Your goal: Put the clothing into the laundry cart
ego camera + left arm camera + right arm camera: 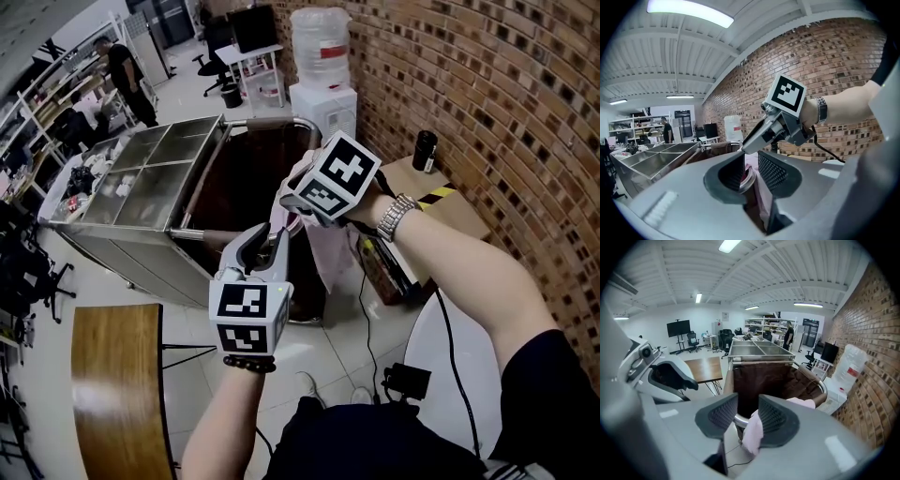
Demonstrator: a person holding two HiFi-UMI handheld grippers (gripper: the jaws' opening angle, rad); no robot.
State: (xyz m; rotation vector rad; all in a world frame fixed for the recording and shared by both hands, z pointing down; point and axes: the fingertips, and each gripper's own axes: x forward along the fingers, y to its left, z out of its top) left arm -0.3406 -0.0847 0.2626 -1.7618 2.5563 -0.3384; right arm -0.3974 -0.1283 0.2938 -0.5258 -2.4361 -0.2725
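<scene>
**Hazards.** The laundry cart point(246, 178) stands open. The pink clothing point(326, 246) is draped over its near rim and hangs mostly outside. With most of the garment outside, a weak lift would likely let it slide to the tiled floor point(328, 352), onto the black cable point(364, 314).

The right gripper point(747, 404) has its jaws parted. The cloth lies against one pad only and is not pinched, so a thin fold could slip out.

The left gripper point(751, 161) also has its jaws parted and holds nothing. The rim tube shows in the gap, so closing here may clamp metal instead of fabric.

**Surroundings.** A brick wall point(506, 84) runs along the right. A steel bench point(150, 178) adjoins the cart, and a wooden bench point(117, 375) stands on the near left. A water dispenser point(321, 75) stands behind the cart.
</scene>
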